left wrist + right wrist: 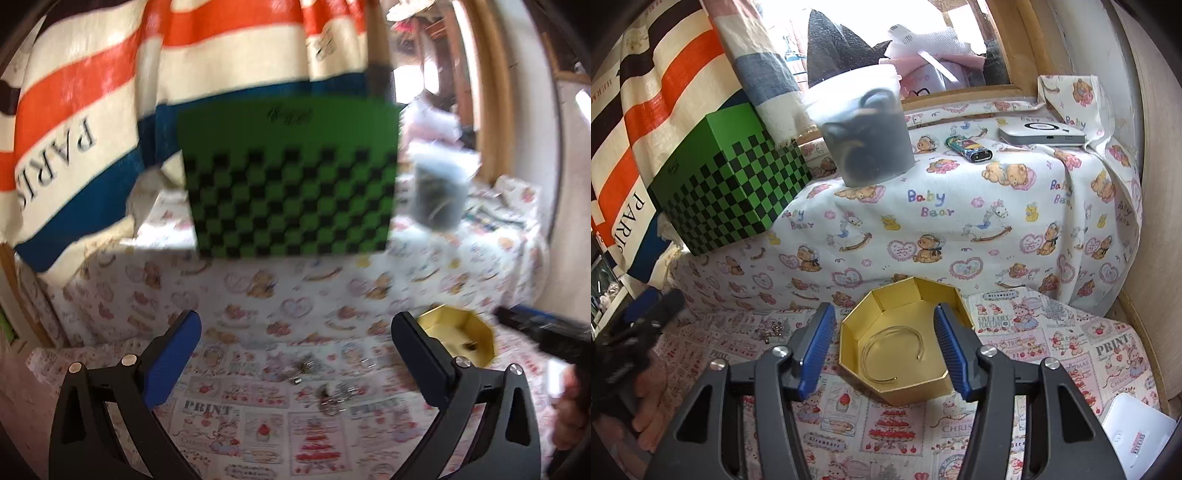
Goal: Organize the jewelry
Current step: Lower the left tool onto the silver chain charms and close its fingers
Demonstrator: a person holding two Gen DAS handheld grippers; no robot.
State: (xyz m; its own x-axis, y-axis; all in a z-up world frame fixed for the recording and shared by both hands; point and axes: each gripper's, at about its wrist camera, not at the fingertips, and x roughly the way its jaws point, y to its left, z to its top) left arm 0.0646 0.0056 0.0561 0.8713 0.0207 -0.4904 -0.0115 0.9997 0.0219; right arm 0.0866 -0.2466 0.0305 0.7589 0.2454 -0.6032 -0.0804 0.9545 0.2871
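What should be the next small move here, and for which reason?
Probably lower the left gripper, jaws wide open and empty, onto the loose jewelry lying on the cloth right below it. The gold box holds only a bangle, and the right gripper, also open and empty, hovers over it.

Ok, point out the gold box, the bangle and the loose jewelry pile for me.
gold box [925, 387]: right wrist view, front wall.
bangle [866, 349]: right wrist view, left curve of wire.
loose jewelry pile [334, 397]: left wrist view, cluster's middle.
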